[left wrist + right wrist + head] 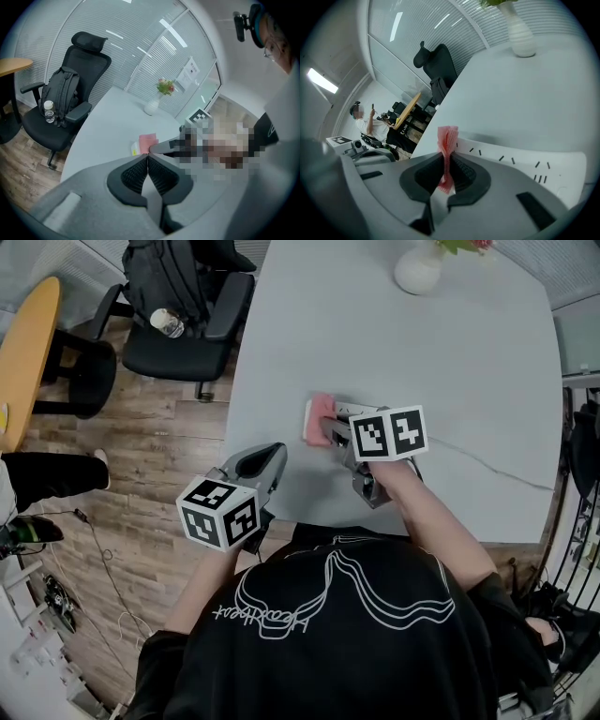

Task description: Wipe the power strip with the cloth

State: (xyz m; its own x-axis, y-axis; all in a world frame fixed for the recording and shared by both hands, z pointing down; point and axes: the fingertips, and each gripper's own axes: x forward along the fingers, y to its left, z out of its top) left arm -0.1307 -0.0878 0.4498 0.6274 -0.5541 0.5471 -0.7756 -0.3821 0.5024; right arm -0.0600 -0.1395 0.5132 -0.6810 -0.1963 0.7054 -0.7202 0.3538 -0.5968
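Mostly hidden under the right gripper [326, 430] in the head view, the white power strip [511, 159] lies flat on the pale table [450, 352], towards the person's side of it. Only a sliver shows from above. The right gripper view gives its slotted top, with one end cut off behind the gripper's body. The pink cloth [447, 138] is clamped between the right jaws and stands in an upright fold at the strip's end; whether it touches the plastic cannot be told. The right forearm reaches forward over the table, the gripper turned leftward along the strip. The left gripper [147, 158] is held lower and nearer the person, at the table's edge and apart from the strip — jaws pressed together with nothing between them. At the far edge stands a white vase [418, 269], its flowers cut off by the frame. Beside the table, a black office chair [187, 348] carries a backpack [173, 277].
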